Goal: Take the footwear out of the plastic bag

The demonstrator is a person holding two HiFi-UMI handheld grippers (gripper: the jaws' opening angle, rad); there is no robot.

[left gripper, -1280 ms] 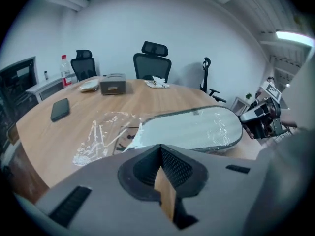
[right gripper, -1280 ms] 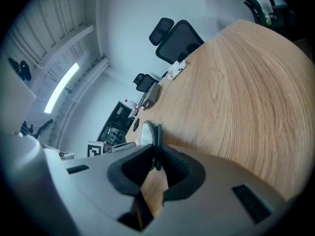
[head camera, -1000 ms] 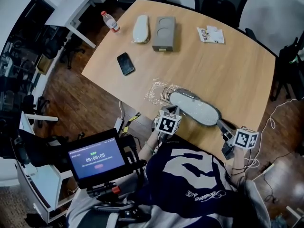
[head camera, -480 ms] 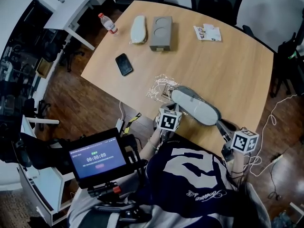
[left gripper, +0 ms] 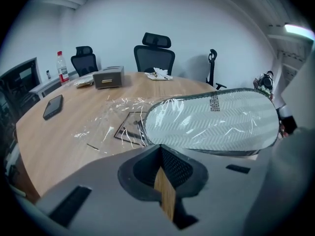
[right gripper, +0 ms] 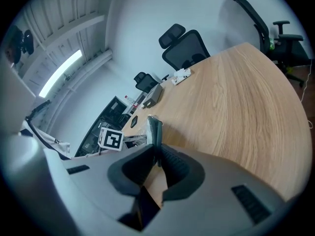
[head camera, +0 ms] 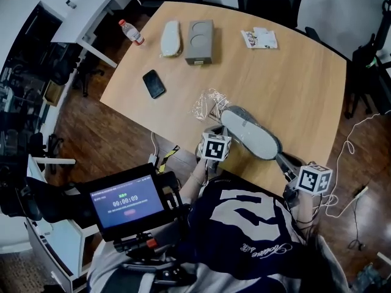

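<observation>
In the head view, a pale grey slipper is seen sole-up near the near edge of the light wooden table, with a crumpled clear plastic bag lying at its far left end. The left gripper is placed just beside the bag's near edge, and the right gripper at the slipper's near right end. A second slipper is shown at the far left only here.

In the left gripper view, clear film is seen over the slipper's ribbed sole. The left gripper's jaws are closed tip to tip; whether the bag is pinched cannot be told.

In the right gripper view, the slipper is seen edge-on, clamped by the right gripper, whose jaws have just been closing further on it.
</observation>
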